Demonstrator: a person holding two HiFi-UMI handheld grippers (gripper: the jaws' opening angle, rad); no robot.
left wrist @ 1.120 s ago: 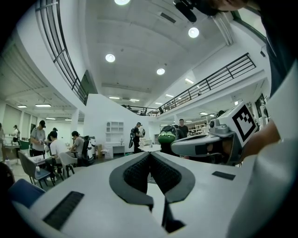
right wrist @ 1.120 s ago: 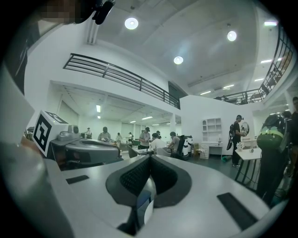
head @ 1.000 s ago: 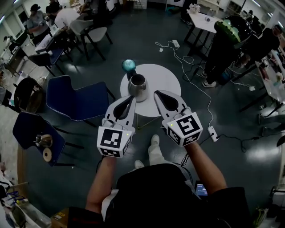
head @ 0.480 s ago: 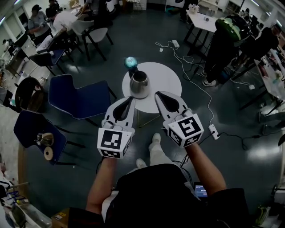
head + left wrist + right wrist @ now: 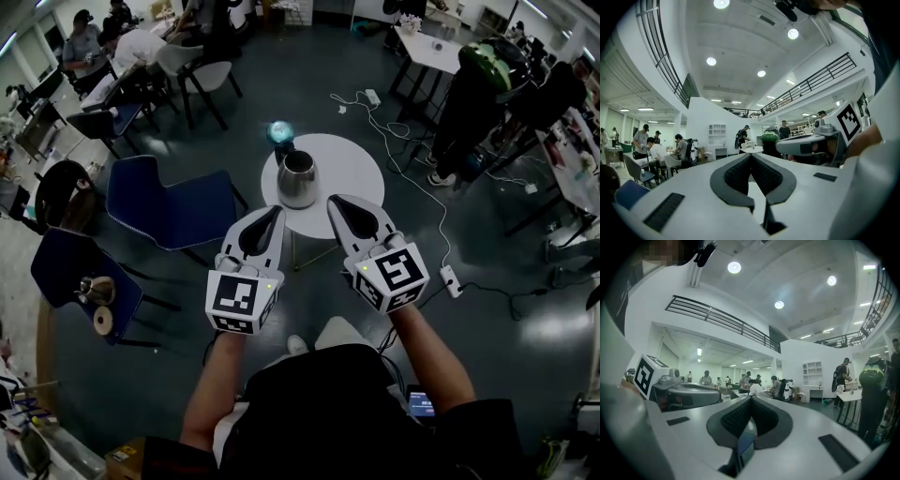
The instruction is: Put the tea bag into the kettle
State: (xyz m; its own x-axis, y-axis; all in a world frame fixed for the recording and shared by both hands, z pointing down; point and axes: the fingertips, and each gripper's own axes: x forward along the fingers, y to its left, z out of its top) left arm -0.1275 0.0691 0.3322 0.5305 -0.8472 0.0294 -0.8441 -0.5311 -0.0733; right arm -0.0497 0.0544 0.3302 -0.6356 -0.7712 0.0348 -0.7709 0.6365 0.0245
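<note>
A steel kettle (image 5: 297,178) stands open-topped at the left edge of a small round white table (image 5: 342,169). A teal round object (image 5: 279,131) sits just behind it. No tea bag shows in any view. My left gripper (image 5: 273,214) and right gripper (image 5: 335,202) are held side by side in the air, short of the table's near edge, both shut and with nothing in them. In the left gripper view the left gripper (image 5: 751,155) has its jaw tips together and points level into the hall. The right gripper (image 5: 750,398) does the same in its own view.
Two blue chairs (image 5: 167,202) (image 5: 80,277) stand left of the table. A white cable and power strip (image 5: 448,279) lie on the floor at right. A person in dark clothes (image 5: 478,94) stands at the back right. Seated people and desks fill the back left.
The head view has drifted a little, so table and kettle sit slightly higher and to the right. The shoe seen below the table is gone from view. Both grippers keep their pose.
</note>
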